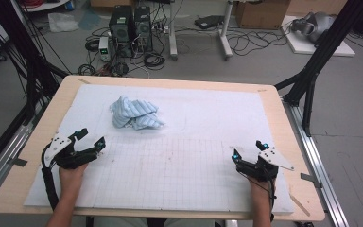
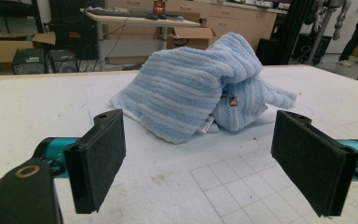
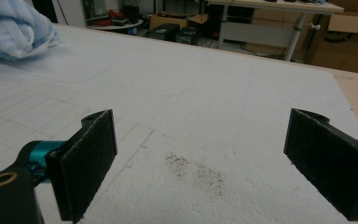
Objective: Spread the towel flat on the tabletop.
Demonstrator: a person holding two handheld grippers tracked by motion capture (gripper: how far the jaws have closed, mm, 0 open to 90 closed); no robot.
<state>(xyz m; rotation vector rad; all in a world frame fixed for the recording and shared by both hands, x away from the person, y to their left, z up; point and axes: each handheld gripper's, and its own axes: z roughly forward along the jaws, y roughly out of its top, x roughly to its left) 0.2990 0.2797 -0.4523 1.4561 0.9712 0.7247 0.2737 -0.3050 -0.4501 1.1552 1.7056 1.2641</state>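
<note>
Towel [image 1: 135, 113] lying crumpled, untouched; left gripper [image 1: 90, 140] and right gripper [image 1: 249, 148] waiting, jaws apart, empty. Approach likely pending; next: pinching an edge.

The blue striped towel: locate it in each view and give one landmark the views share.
High view: the towel lies crumpled left of centre, towards the far edge.
Left gripper view: centre, beyond the open jaws.
Right gripper view: top left corner.
Shared landmark: the white gridded mat.
</note>
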